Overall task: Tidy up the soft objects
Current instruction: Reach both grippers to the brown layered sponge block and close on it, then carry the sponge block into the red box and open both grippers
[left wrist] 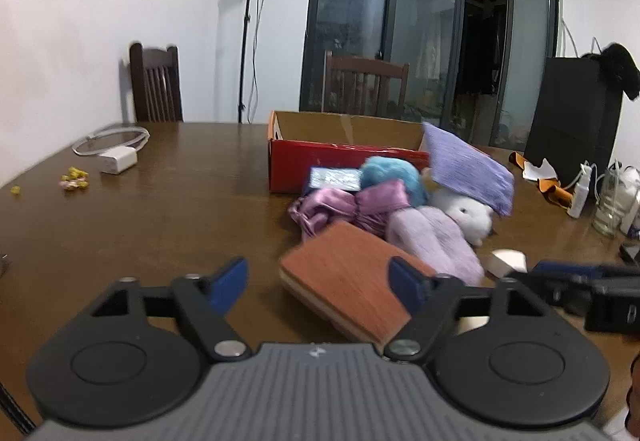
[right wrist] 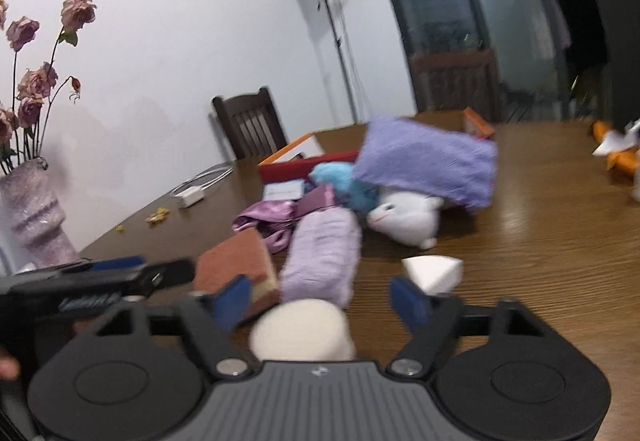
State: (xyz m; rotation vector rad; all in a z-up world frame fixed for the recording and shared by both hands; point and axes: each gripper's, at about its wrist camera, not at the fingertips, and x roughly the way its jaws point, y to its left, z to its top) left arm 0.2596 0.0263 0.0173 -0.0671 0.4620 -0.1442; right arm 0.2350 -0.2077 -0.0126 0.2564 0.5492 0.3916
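A pile of soft things lies on the wooden table (left wrist: 160, 225) in front of an open red cardboard box (left wrist: 344, 161). It holds a brown sponge (left wrist: 348, 281), a lilac fluffy roll (left wrist: 436, 237), shiny purple fabric (left wrist: 344, 209), a blue fluffy ball (left wrist: 388, 173), a white plush toy (left wrist: 468, 217) and a purple cloth (left wrist: 468, 169) leaning on top. My left gripper (left wrist: 318, 283) is open, with the brown sponge's near end between its fingers and the pads off it. My right gripper (right wrist: 322, 300) is open over a cream round sponge (right wrist: 304, 329), not pressing it. A white wedge sponge (right wrist: 434, 271) lies by its right finger.
A white charger with its cable (left wrist: 118, 161) and small yellow scraps (left wrist: 74, 177) lie at the table's left. A glass jar (left wrist: 612, 201) and orange wrappers (left wrist: 540, 177) sit at the right. A vase of dried roses (right wrist: 32, 209) stands at the near left; chairs (left wrist: 156, 85) ring the far side.
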